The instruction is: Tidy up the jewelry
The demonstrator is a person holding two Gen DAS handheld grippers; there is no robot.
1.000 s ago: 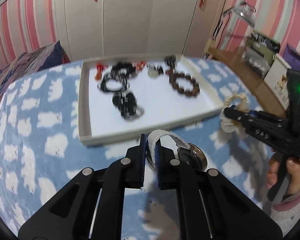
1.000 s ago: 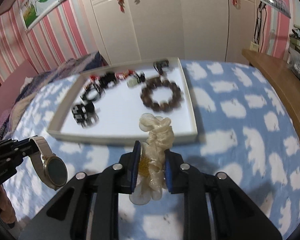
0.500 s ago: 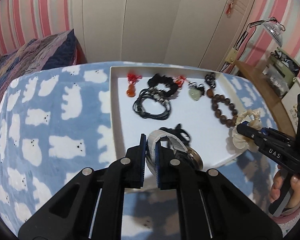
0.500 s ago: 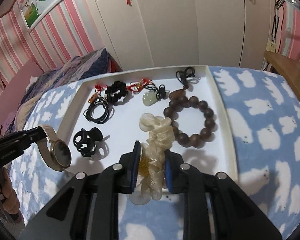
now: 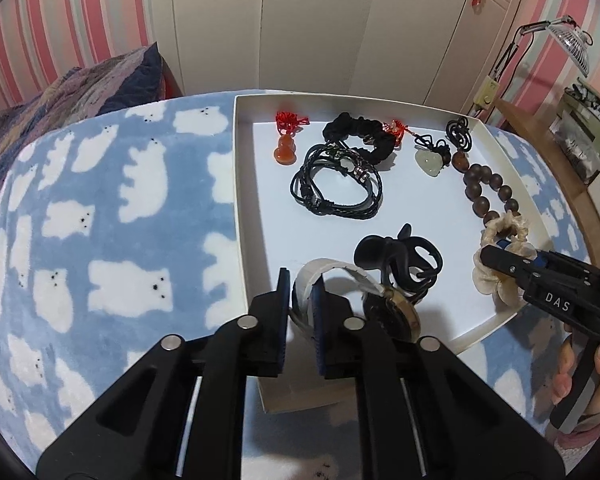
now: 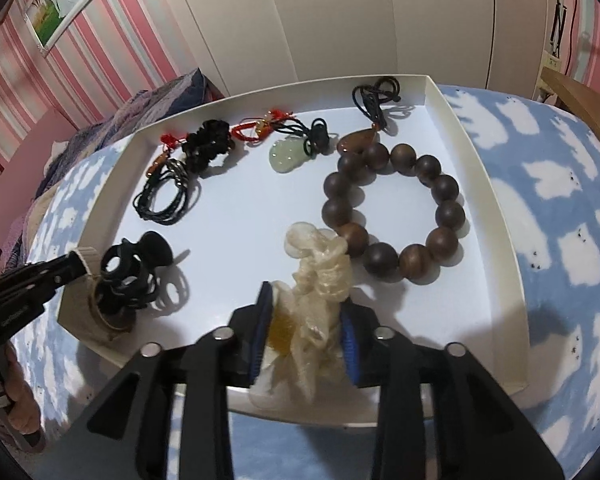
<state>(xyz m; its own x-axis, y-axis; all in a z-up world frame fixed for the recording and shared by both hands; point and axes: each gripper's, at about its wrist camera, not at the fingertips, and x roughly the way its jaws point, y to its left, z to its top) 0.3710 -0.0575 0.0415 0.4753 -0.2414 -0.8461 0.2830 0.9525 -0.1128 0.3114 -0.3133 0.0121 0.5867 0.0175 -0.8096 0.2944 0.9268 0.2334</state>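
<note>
Left gripper (image 5: 301, 312): clamped on the wristwatch (image 5: 388, 312) strap, over the tray's (image 5: 239, 216) near corner.
Right gripper (image 6: 306, 340): gripping the cream scrunchie (image 6: 320, 268) above the tray, beside the wooden bead bracelet (image 6: 394, 208).

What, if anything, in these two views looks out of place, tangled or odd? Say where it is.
Nothing looks damaged or spilled. Two overlaps stand out: the amber pendant rests against the wooden bead bracelet, and the red cord charm runs up against the black scrunchie at the tray's far side.
</note>
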